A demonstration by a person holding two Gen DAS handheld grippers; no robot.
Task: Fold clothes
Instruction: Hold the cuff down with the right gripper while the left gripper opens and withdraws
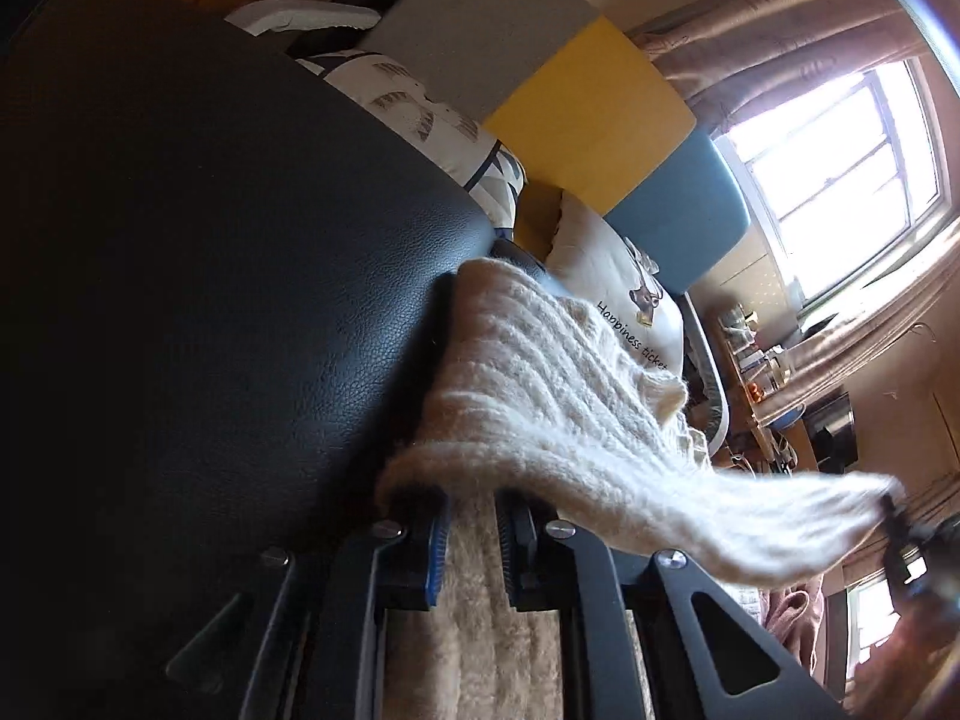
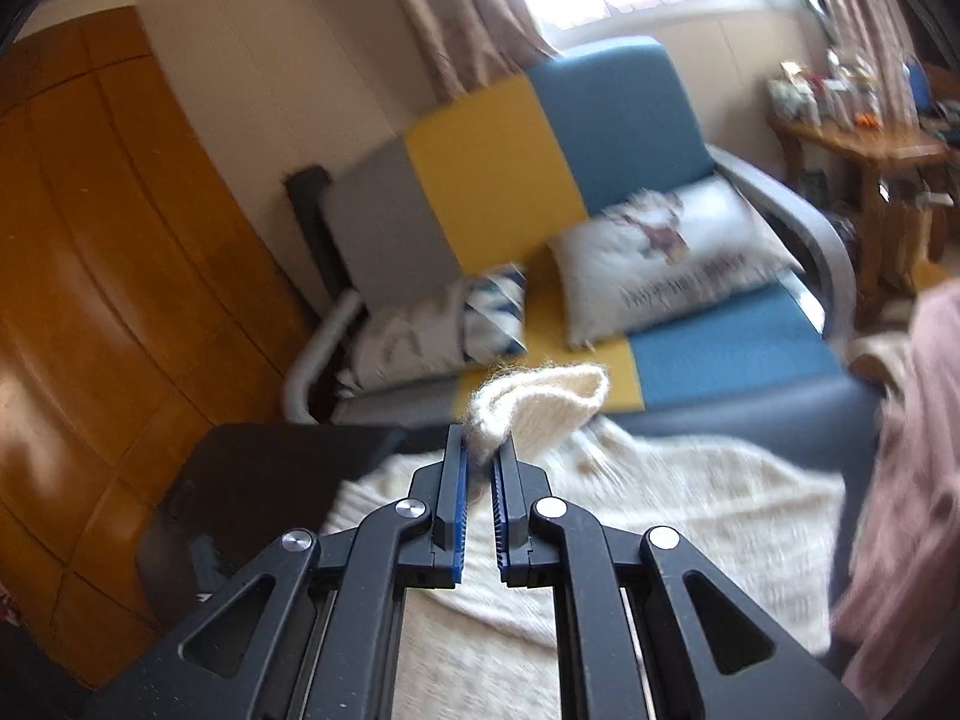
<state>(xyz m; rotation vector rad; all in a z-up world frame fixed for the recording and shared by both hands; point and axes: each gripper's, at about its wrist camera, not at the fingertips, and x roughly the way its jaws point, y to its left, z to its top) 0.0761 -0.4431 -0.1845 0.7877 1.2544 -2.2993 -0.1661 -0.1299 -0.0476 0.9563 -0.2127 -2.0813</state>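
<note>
A cream knitted garment (image 1: 540, 396) hangs stretched between both grippers. In the left wrist view my left gripper (image 1: 471, 501) is shut on one edge of it; the knit drapes over the fingertips and hides them. The cloth runs right to a blurred dark gripper (image 1: 897, 519), my right one, which pinches the other end. In the right wrist view my right gripper (image 2: 480, 459) is shut on a folded corner of the cream knit (image 2: 540, 402). The rest of the garment (image 2: 600, 540) lies spread below on a black padded surface (image 2: 270, 480).
The black leather-like surface (image 1: 210, 240) fills the left wrist view's left side. Behind it stands a grey, yellow and blue sofa (image 2: 540, 150) with two printed pillows (image 2: 672, 246). A wooden wardrobe (image 2: 120, 270) is at left, pink cloth (image 2: 912, 450) at right, a cluttered wooden side table (image 2: 870, 144) beyond.
</note>
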